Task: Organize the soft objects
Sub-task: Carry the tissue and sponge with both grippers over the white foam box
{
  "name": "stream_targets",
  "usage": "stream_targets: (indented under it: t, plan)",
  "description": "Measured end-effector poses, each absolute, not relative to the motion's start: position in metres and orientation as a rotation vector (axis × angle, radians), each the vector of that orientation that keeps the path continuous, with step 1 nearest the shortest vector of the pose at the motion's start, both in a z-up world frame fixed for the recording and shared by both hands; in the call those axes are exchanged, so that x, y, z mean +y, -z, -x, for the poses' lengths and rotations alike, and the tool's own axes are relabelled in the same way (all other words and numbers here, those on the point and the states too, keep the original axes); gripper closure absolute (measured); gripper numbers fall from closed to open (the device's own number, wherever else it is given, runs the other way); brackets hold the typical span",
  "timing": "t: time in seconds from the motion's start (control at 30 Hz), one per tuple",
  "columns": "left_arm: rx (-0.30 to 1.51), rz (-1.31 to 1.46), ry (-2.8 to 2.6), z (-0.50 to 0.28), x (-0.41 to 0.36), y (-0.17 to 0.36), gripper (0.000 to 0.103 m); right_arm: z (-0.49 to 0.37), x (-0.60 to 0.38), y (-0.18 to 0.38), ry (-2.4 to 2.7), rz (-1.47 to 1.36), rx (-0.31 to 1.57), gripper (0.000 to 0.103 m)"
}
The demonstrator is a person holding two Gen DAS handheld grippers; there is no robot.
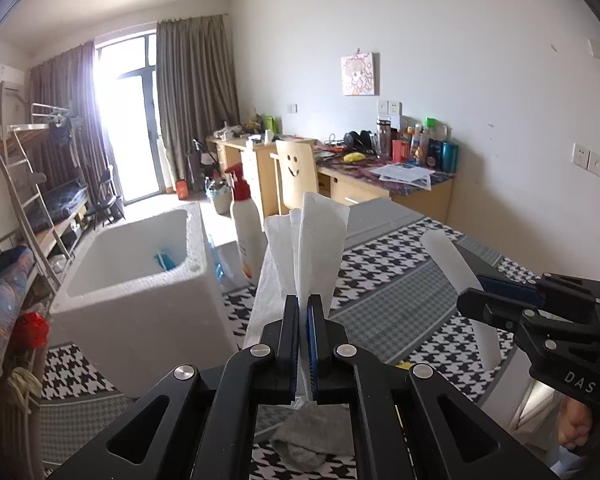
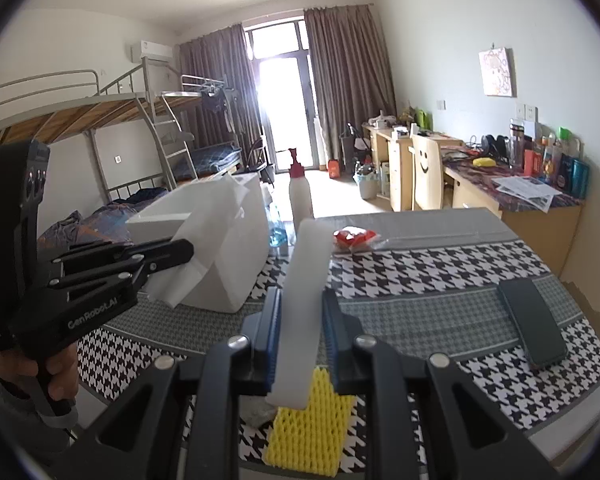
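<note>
A table [image 2: 440, 292] spread with houndstooth cloth, on which a foam box [image 2: 236, 240] at ten o'clock, a phone [image 2: 534, 326] at three o'clock and yellow foam netting [image 2: 308, 436] at six o'clock are carried.

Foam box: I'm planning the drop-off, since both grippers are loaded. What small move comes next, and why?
Probably carry the left gripper leftward over the white foam box. It is shut on a paper towel, the box stands open just beside it, and the right gripper holds a white foam strip that could follow.
</note>
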State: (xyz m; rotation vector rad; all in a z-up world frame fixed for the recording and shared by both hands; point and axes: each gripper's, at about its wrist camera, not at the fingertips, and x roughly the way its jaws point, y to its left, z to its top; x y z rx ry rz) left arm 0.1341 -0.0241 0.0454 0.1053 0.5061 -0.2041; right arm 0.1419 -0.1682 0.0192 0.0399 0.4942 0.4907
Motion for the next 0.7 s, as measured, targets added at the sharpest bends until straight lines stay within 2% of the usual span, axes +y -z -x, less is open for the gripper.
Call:
stream_targets:
  t: [0.7]
  plan:
    - [0.422, -0.094, 0.136, -0.151, -0.001, -0.076, 0.099, -0.156, -0.151, -0.047, -0.520, -0.039, 0.435, 0.079]
